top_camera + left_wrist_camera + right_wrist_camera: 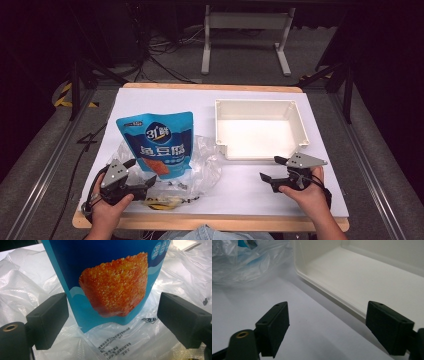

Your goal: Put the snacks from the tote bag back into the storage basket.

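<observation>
Black jaws on both grippers, and both sets are spread wide with nothing pinched between them. Lower left of the high view is the left gripper [141, 172], held in the person's left hand [107, 202], sitting right at the bottom edge of the blue snack pouch [159, 142]. In the left gripper view the 2 jaws stand on either side of the pouch's [107, 277] lower corner, but there's a visible gap on each side, so it isn't gripping it. The pouch has an orange fried-looking chunk printed on it and it lies on top of a crumpled clear plastic bag [205, 167] with some small black print on it [120, 340].

Lower right of the high view, the right gripper [270, 168] is in the person's right hand [310, 192], jaws apart over bare white table cover [240, 190], just in front of the near edge of the white tray [260, 127]. From the right gripper view you can see the tray's [367, 272] rim running diagonally just past the jaws, and the plastic bag [247, 262] off in the upper left of that frame.

Tray sits in the upper right part of the table, to the right of the pouch, close to the bag's edge; can't tell if they touch. Past the far table edge, top of the high view, there's a grey floor with a white metal stand [245, 37] and some loose cables [165, 50].
</observation>
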A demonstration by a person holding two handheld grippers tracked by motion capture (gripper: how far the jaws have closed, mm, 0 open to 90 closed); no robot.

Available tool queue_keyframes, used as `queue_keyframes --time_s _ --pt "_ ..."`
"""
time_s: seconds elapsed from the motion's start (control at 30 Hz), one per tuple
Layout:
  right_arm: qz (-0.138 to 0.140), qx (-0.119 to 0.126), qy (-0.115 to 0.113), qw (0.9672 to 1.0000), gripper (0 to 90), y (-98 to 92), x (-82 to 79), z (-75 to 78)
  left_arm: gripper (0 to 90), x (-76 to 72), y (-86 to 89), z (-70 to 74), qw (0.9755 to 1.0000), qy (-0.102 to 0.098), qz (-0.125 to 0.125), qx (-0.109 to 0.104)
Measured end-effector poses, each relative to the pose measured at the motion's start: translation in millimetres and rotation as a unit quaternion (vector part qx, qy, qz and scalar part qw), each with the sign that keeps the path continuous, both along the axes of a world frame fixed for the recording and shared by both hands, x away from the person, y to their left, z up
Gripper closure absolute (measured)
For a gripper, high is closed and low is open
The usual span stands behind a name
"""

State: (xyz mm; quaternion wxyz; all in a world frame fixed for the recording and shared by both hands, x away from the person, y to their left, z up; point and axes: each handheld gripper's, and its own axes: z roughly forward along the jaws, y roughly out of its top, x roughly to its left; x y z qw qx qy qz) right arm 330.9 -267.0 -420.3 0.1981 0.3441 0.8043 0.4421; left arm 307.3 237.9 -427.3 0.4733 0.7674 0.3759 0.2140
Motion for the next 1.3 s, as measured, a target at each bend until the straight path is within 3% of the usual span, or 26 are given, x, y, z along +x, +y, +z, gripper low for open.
queue_keyframes --time_s 1.1,1.3 --pt "0.012 0.002 0.008 0.9999 24.1 3.2 -1.1 4.2 11.5 -0.8 3.0 2.0 0.9999 -0.002 0.013 0.001" --pt "0.023 0.013 0.006 0.9996 24.0 6.8 0.5 15.4 11.5 -0.8 3.3 2.3 0.9999 -0.002 0.016 0.0"
